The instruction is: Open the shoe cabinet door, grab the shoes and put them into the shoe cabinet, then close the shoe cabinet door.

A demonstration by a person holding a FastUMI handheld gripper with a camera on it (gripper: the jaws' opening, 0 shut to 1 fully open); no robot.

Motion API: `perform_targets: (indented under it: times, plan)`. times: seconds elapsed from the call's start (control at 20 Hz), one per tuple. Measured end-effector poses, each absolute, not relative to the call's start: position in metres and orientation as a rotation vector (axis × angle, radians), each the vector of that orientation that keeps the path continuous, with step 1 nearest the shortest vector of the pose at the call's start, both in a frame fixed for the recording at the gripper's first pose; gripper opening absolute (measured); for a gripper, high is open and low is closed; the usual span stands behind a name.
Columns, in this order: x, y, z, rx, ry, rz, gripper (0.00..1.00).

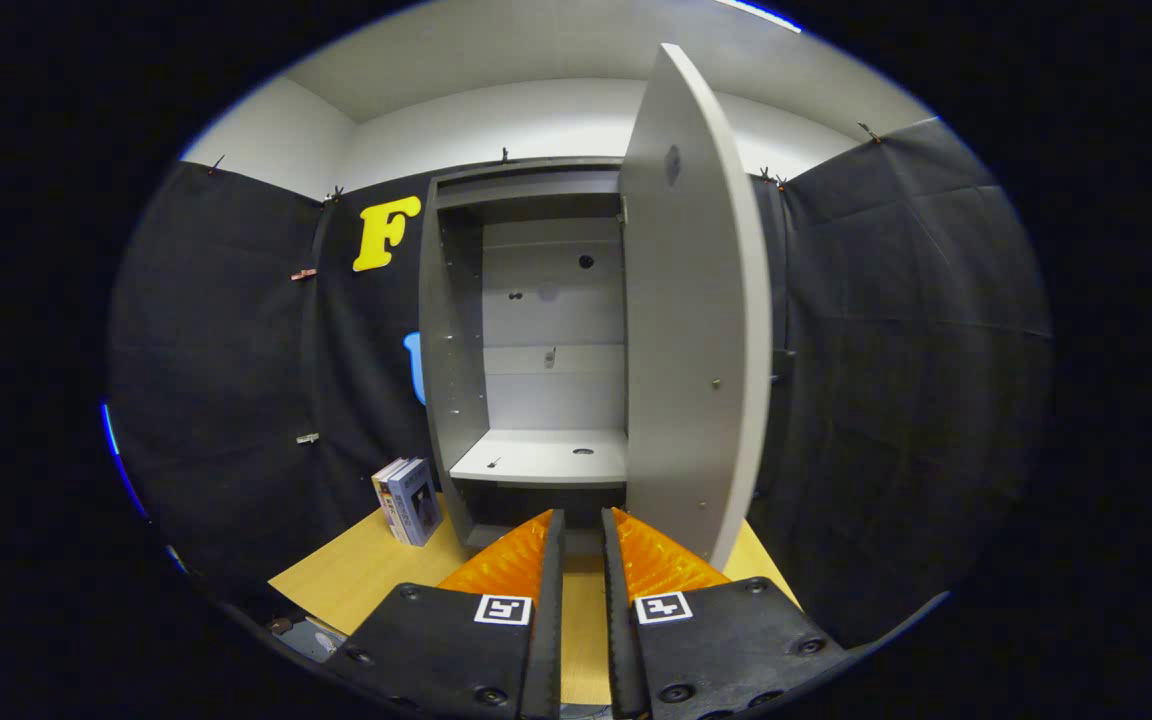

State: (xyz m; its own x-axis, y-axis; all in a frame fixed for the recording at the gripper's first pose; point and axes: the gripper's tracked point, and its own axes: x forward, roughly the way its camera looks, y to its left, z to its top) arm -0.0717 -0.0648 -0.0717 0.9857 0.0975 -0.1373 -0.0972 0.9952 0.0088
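Gripper view: the hand-held gripper [583,530] points straight at the shoe cabinet [536,330], its two fingers [521,560] standing close together with only a narrow gap between them and nothing held there. The cabinet stands on the wooden desk [376,575] near its far edge, just beyond the fingertips. Its door [696,330] is swung wide open on the right side, edge toward the camera, and the pale shelf [541,458] inside lies bare. The dark compartment under that shelf sits right ahead of the fingertips. A couple of upright books [408,500] stand on the desk just left of the cabinet, near the desk's far left corner.
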Motion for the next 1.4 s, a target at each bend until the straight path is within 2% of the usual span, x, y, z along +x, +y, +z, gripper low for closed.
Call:
perform_targets:
  times: [0.3,0.6,1.1,1.4]
  plan:
    - [-0.052,0.006,-0.138,0.004,0.192,0.173,0.23]
    - [-0.021,0.052,-0.246,0.055,0.338,0.134,0.24]
    - [0.010,0.072,-0.429,0.052,0.613,0.055,0.23]
    - [0.013,0.058,-0.502,0.033,0.724,0.004,0.23]
